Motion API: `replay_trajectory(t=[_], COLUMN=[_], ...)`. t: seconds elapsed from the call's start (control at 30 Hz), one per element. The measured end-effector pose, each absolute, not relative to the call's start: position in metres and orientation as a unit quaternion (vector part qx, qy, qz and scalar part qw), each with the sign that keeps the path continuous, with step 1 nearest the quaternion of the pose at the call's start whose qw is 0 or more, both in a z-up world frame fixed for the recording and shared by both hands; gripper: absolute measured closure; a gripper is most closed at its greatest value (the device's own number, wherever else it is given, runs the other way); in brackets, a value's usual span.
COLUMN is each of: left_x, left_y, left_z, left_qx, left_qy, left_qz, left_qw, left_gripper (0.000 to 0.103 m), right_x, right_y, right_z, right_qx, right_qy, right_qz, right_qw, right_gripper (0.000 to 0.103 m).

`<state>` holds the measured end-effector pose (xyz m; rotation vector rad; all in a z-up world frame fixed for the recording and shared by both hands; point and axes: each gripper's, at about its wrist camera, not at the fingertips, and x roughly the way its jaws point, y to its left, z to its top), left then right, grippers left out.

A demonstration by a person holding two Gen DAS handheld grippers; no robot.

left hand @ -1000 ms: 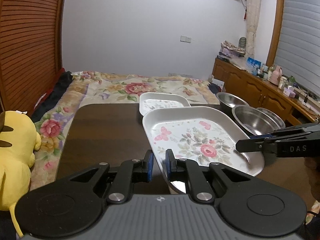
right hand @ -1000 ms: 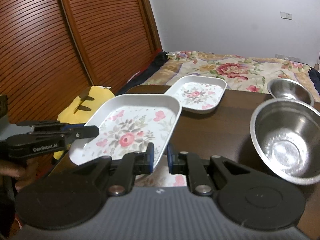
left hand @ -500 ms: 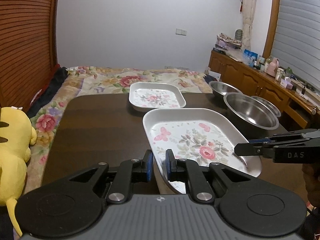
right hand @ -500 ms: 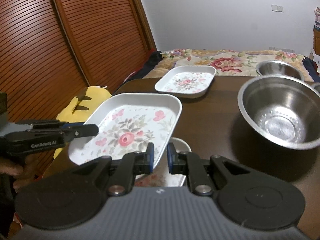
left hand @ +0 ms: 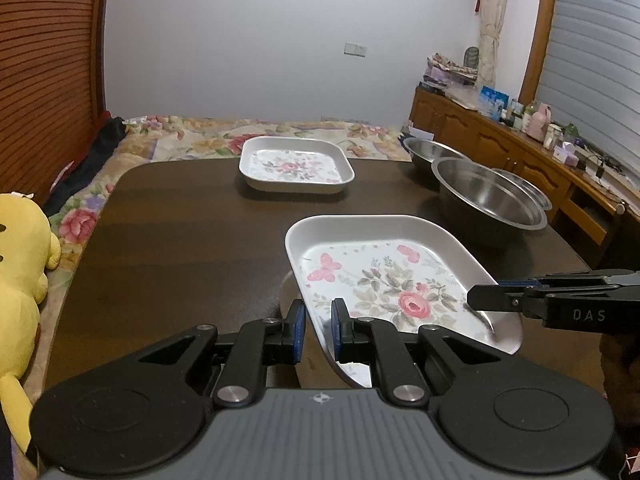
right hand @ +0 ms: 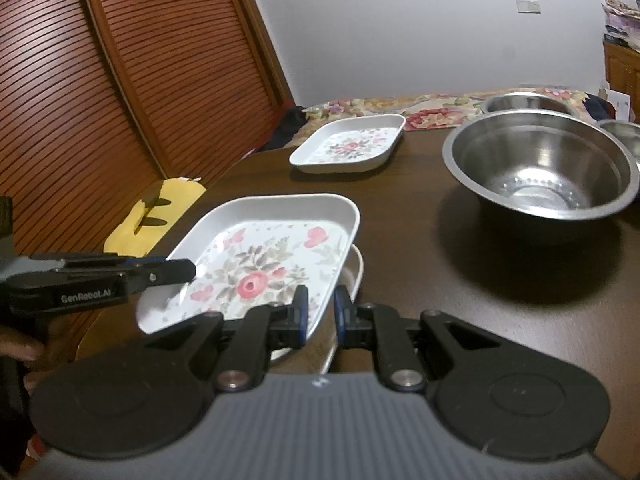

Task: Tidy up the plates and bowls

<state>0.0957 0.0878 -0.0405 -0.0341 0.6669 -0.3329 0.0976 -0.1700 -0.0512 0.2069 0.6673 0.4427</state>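
1. The left gripper (left hand: pixel 316 330) was pinching the near rim of the large floral plate (left hand: pixel 384 276), with its blue pads pressed on each side of the rim.
2. The right gripper (right hand: pixel 320 312) was pinching the opposite rim of the same plate in the same way, so the plate hung between the two tools above the dark table (left hand: pixel 180 232).
3. Compared with one second before, the plate was lower and closer to the near edge of the table; more bare table showed between it and the small floral plate (left hand: pixel 296 170).
4. In the right wrist view, another white dish (right hand: pixel 354 276) was visible just under the held plate, which was not seen so clearly one second earlier.
5. The small floral plate had stayed at the far side of the table, well apart from the held plate.
6. The large steel bowl (right hand: pixel 540 168) stood at the right side of the table, and a smaller steel bowl (left hand: pixel 430 152) stood behind it; both had kept their places.
7. A yellow plush toy (left hand: pixel 20 276) lay beside the table on the left, as before.
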Motion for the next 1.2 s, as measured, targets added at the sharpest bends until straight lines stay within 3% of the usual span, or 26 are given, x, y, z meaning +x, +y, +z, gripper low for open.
replay_trajectory(t=[1.2], left_x=[0.083], left_y=[0.080], left_z=[-0.063], left_qx=[0.017], left_qy=[0.325], left_qz=[-0.134], left_qw=[0.936], left_gripper=[0.085], right_x=[0.085], right_y=[-0.162], right_z=[-0.068], right_qx=[0.087], right_qy=[0.311], right_qz=[0.209], right_qw=[0.923], right_gripper=[0.086])
